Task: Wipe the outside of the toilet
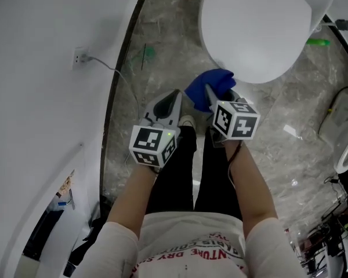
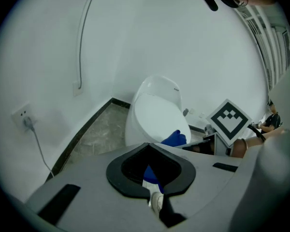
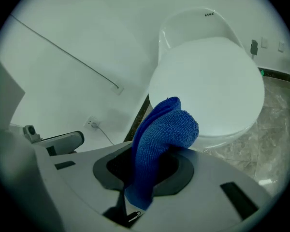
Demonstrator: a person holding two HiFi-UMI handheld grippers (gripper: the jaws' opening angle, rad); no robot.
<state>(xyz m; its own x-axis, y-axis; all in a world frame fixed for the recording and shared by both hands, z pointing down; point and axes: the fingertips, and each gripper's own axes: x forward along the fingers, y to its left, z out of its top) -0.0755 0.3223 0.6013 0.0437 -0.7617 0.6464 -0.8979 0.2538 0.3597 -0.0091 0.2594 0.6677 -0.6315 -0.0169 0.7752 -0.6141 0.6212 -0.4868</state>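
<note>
While the right gripper point(image 1: 210, 99) is pinching the blue cloth point(image 1: 213, 83) at frame centre, near the toilet point(image 1: 255, 28) above it, the loose fold is likely needing flat, firm contact with the toilet's outside. The left gripper point(image 1: 174, 100) is idling, fingers pressed together, empty.

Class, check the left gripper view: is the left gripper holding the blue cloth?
No: the left gripper has its jaws closed on nothing, while the blue cloth is clamped in the right gripper.

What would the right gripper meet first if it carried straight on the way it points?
Probably the front rim of the toilet, with the blue cloth clamped in the right gripper touching first; depth is unclear.
</note>
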